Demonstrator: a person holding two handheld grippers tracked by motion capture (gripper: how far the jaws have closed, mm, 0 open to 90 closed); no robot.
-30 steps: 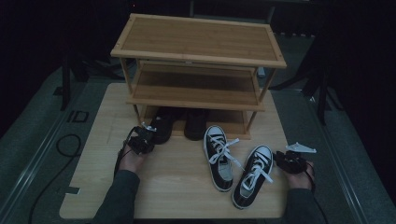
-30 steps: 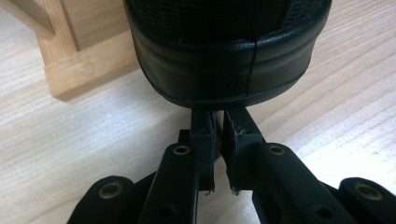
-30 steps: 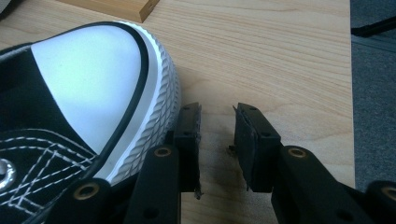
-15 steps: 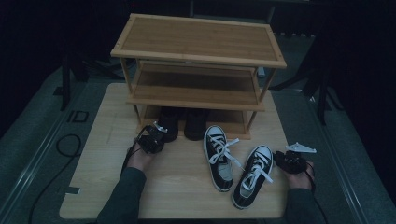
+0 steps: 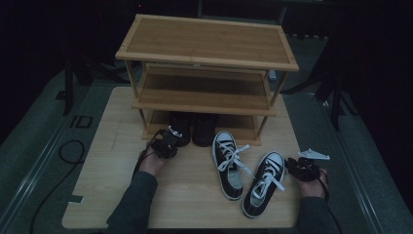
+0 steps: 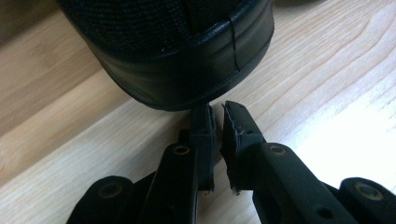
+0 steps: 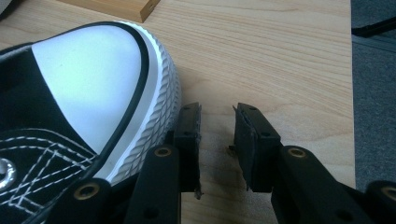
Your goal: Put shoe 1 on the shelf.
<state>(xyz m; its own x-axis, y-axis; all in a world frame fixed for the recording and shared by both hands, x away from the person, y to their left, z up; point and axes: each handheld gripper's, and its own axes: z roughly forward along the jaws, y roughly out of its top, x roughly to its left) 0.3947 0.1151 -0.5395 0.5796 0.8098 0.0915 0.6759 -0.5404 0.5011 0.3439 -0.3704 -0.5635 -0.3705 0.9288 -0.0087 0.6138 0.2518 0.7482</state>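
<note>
Left tongs (image 6: 215, 112) are right at the heel of the black shoe (image 6: 173, 51), their tips just touching its rubber sole edge, jaws nearly clenched with only a sliver between them and nothing caught. That black shoe (image 5: 179, 131) sits at the foot of the bamboo shoe rack (image 5: 207, 53), half tucked under its lowest shelf beside its twin (image 5: 203, 129). Right tongs (image 7: 217, 114) hang released, a clear gap between the jaws, resting on the desk (image 7: 280, 60) just beside the white rubber toe cap of the canvas sneaker (image 7: 88, 84), which lies in front of the rack toward its right end next to the other sneaker (image 5: 230, 163). Judging by the look, the black shoe is light, with a soft fabric upper and a stiff, grippy sole, so the heel collar or rear rim seems the place to pinch. Compared with a second ago, the left hand (image 5: 155, 161) has slid forward toward the rack and closed in on the heel; the right tongs (image 5: 302, 168) haven't budged.
</note>
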